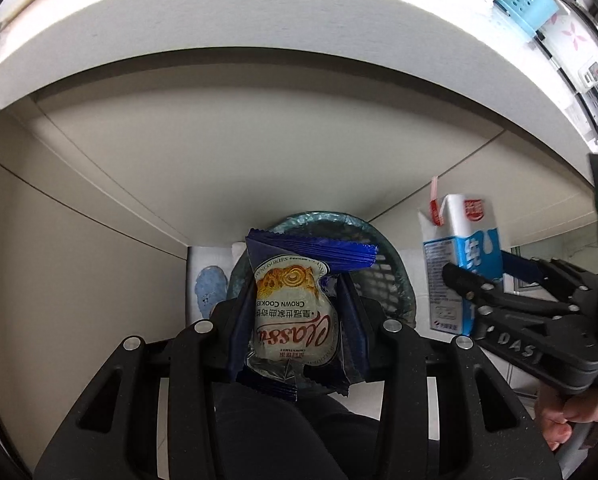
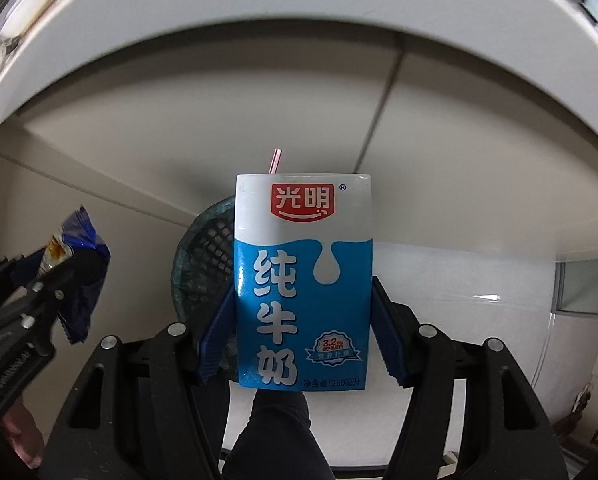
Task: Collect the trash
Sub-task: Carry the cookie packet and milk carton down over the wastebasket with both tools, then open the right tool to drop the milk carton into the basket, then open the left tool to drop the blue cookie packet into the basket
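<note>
Left wrist: left gripper (image 1: pixel 295 320) clamps cookie wrapper (image 1: pixel 291 312) above bin (image 1: pixel 395 264) | right gripper (image 2: pixel 303 312) clamps milk carton (image 2: pixel 303 280) over bin (image 2: pixel 203 260) | risk: wrapper light, may drift past rim; carton right of bin centre, may clip edge

The cookie wrapper (image 1: pixel 291 312) read "Classic" and "CROWN COOKIE", upside down. The milk carton (image 2: pixel 303 280) carried "光明" on a red badge, "纯牛奶" in white, "3.2" and "净含量:250毫升". The right gripper (image 1: pixel 479 280) bore "DAS".
</note>
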A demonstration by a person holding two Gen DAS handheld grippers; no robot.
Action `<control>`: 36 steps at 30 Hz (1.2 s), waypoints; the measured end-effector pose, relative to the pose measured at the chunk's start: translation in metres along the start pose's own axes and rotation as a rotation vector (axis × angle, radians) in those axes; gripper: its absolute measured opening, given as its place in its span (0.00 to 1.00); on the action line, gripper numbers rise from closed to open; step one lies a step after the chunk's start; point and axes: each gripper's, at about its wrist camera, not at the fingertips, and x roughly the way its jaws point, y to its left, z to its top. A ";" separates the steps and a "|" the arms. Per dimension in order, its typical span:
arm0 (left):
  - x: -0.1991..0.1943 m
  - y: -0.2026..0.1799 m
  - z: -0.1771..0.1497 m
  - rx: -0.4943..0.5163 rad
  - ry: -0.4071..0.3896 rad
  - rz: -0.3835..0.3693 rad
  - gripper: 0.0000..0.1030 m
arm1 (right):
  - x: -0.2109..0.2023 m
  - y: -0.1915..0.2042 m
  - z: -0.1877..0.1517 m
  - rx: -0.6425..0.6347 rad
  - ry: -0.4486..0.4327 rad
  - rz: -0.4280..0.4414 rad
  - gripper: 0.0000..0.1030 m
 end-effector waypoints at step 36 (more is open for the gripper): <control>0.034 -0.021 -0.003 0.110 0.037 -0.017 0.39 | -0.044 -0.063 -0.026 0.169 -0.153 -0.042 0.92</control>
